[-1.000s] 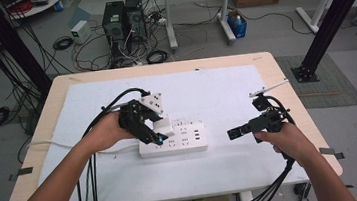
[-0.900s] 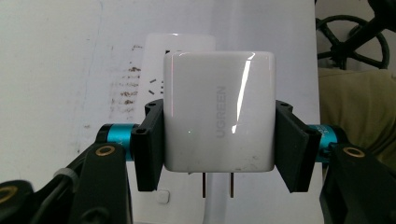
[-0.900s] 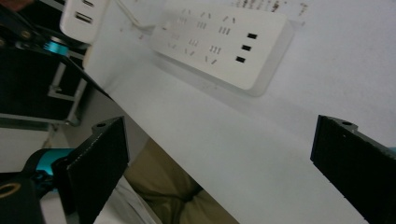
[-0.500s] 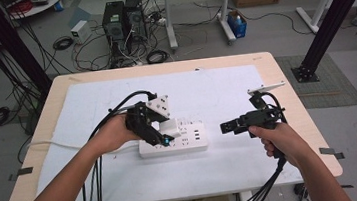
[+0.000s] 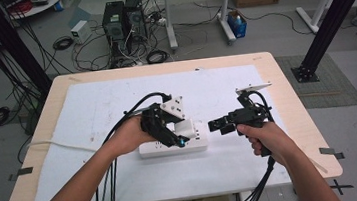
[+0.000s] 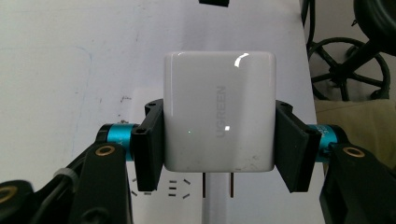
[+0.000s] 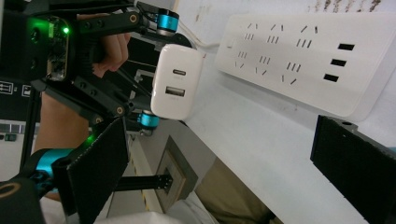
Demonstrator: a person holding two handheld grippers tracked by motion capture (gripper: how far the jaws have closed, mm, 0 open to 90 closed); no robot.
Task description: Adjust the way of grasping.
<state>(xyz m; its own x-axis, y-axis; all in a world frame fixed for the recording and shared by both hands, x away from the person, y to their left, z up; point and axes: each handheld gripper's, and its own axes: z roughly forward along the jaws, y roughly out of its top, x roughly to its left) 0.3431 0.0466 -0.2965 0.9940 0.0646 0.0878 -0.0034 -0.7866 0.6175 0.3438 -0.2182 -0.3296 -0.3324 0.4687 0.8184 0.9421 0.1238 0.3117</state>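
My left gripper (image 5: 172, 134) pinches the white charger (image 6: 218, 111) by its two side faces, both pads pressed flat against the casing. The charger's two metal prongs (image 6: 217, 185) point down at the white power strip (image 5: 171, 148), which lies on the white sheet (image 5: 117, 107) over the table (image 5: 296, 118); I cannot tell whether the prongs touch it. My right gripper (image 5: 218, 125) hangs just beside the strip's end, jaws spread with nothing between them, aimed level toward the charger.
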